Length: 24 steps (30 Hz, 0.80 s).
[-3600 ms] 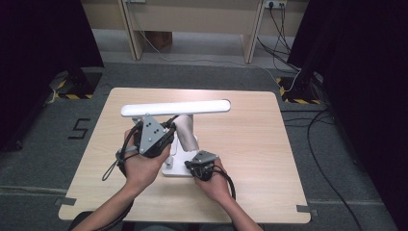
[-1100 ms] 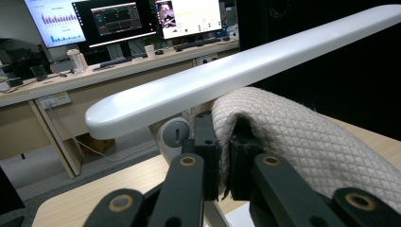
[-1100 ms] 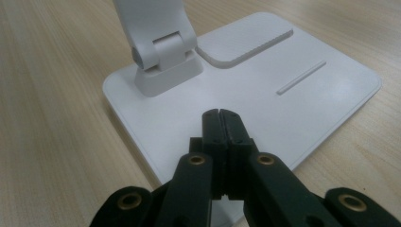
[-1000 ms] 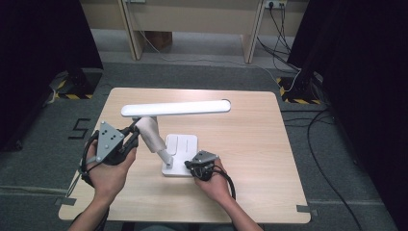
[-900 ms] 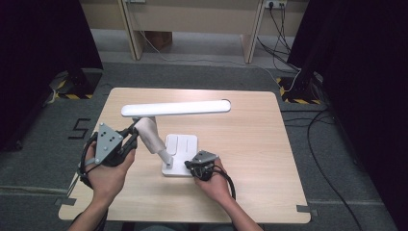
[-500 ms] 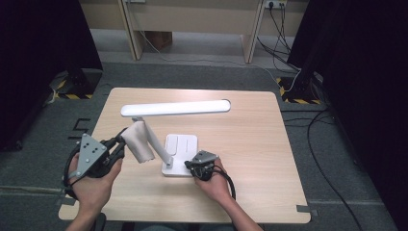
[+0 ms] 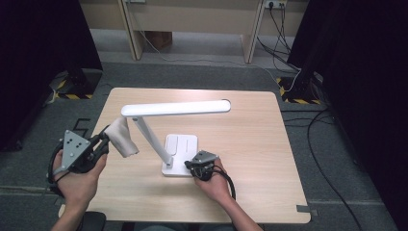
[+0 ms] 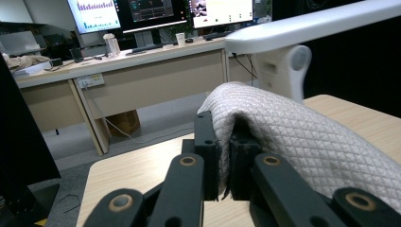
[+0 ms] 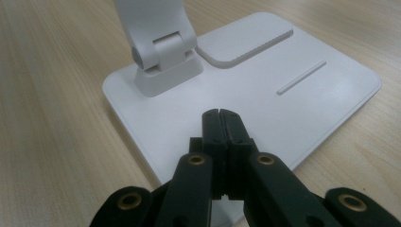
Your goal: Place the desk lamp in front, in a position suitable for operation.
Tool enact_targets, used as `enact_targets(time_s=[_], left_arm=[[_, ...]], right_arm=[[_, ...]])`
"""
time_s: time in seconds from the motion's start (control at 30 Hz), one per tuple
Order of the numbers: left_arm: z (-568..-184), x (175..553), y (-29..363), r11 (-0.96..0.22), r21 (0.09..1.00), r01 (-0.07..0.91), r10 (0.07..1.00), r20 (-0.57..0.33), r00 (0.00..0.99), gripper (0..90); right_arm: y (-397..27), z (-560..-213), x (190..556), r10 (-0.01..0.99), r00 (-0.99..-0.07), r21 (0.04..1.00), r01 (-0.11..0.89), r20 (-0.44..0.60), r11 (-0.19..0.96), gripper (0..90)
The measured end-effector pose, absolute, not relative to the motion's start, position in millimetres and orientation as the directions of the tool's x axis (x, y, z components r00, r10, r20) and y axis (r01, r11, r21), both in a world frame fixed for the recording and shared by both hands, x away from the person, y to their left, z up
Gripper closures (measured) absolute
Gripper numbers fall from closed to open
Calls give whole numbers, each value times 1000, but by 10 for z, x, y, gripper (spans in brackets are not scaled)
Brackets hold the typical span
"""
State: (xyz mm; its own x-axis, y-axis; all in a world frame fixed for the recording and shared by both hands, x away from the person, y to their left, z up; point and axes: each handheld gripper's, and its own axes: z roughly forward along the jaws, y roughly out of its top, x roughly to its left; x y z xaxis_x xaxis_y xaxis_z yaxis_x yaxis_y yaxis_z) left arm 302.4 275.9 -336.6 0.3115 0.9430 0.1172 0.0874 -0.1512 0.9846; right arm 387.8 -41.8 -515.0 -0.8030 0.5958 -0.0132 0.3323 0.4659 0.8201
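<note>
A white desk lamp (image 7: 166,139) stands near the middle of the wooden table (image 7: 260,144). Its flat base (image 7: 182,153) lies on the table top, its arm leans up and to the left, and the long light bar (image 7: 175,108) at the top is about level, parallel to the far edge of the table.

The left gripper (image 7: 98,147) is over the left edge of the table, to the left of the lamp arm. Its jaws are closed on a fold of a light grey cloth (image 7: 121,138). In the left gripper view the quilted cloth (image 8: 302,142) is pinched between the two black jaws and hangs over the right one; the end of the light bar (image 8: 307,23) and its hinge are just behind it. In the high view the cloth is near the lamp arm, but I cannot tell if it touches it.

The right gripper (image 7: 194,166) is at the near right corner of the base. In the right gripper view its jaws (image 9: 221,124) are fully closed, with nothing between them, and the tips are on or just above the white base (image 9: 331,90), in front of the hinge block (image 9: 165,56) of the arm. I cannot tell for sure if the tips press on it.
</note>
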Motion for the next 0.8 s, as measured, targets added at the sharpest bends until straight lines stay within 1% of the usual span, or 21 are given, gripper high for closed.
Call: enact_targets(time_s=[0.13, 0.33, 0.53, 0.67, 0.8], left_arm=[[-3291, 3124, 2737, -138, 987, 80, 943, 106, 315, 848], [-3190, 3225, 2675, -142, 987, 70, 941, 113, 318, 848], [-3220, 3276, 2625, -160, 984, 84, 937, 124, 327, 848], [-3268, 3290, 2613, -158, 982, 103, 934, 115, 337, 848], [-3262, 3291, 2528, -172, 980, 96, 925, 127, 358, 848]], right_arm=[[-420, -5151, 3881, 596, -803, 821, 332, -12, 464, 900], [-418, -5151, 3876, 599, -800, 820, 338, -7, 461, 900], [-417, -5151, 3879, 597, -802, 820, 336, -9, 464, 900], [-417, -5151, 3877, 599, -801, 819, 340, -5, 461, 900], [-416, -5151, 3881, 596, -803, 820, 335, -10, 464, 900]])
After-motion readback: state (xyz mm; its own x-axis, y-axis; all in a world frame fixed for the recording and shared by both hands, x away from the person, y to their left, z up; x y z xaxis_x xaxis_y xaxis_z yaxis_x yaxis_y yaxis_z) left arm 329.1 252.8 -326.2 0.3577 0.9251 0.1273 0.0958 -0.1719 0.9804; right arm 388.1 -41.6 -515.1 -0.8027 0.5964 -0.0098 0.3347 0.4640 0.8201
